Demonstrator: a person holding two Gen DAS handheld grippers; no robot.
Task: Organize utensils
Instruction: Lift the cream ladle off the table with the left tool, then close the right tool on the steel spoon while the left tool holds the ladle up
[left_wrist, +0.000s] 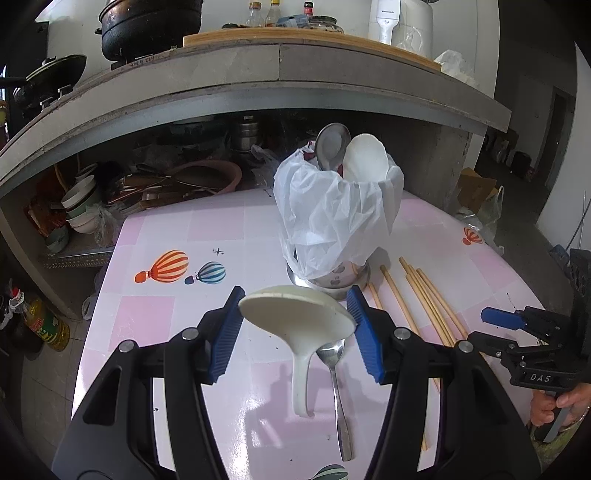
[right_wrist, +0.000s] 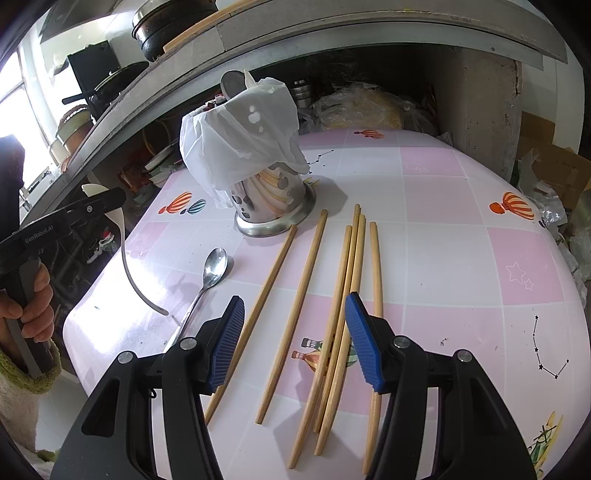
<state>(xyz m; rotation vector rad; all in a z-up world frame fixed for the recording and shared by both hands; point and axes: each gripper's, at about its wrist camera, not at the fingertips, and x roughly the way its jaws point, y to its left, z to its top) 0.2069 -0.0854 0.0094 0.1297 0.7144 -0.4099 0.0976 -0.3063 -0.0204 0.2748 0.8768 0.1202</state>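
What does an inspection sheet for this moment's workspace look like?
Surface: pink checked tablecloth with balloon prints.
Job's things: white ladle held by its bowl; metal spoon and six chopsticks lying loose; utensil holder, draped with a plastic bag, already holds two spoons.
Clutter: nothing seen on the table.
Grippers: left tool shut on the ladle; right tool open above the chopsticks.
Cables: nothing seen.
Surroundings: stone shelf with pots above, bowls beneath.

Utensil holder (right_wrist: 271, 199) at twelve o'clock on the table (right_wrist: 461, 258).
Chopsticks (right_wrist: 343, 295) lie before it; metal spoon (right_wrist: 212, 275) at nine o'clock of them.
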